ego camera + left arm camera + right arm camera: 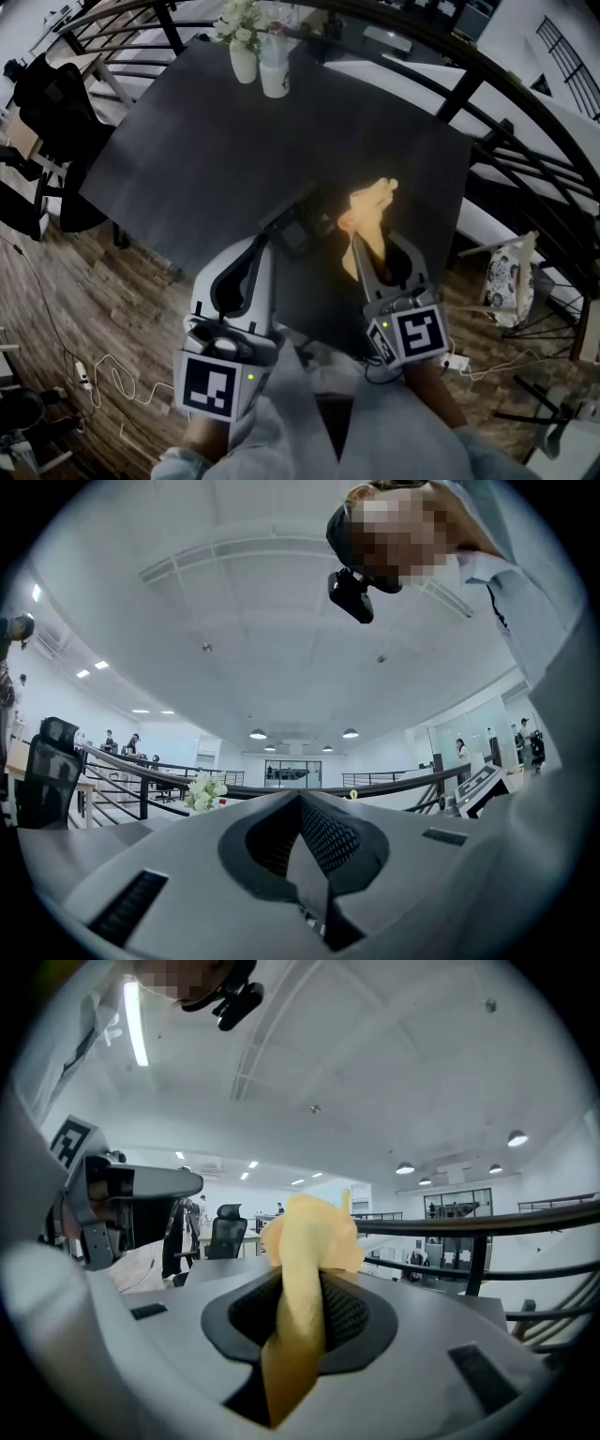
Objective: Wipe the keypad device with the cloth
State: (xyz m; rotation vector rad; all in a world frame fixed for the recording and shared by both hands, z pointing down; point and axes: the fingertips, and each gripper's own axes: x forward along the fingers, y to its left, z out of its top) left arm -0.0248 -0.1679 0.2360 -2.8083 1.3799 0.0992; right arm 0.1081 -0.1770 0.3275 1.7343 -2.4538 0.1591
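Keypad device (298, 232) sits unwiped on table (187, 159). My right gripper (364, 246) jaws pinch the yellow cloth (368, 211) beside it, ready for wiping; left gripper (266, 244) jaws closed, empty.

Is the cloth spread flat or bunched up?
Bunched up: the cloth sticks out crumpled from the right gripper, whose jaws are shut on it.

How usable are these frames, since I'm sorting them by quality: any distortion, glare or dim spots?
Head view: fisheye bends the railing, and the keypad device nearly vanishes against the dark table; the cloth reads bright. Left gripper view: black rounded corners, strong barrel bending. Right gripper view: the ceiling strip light glares upper left.
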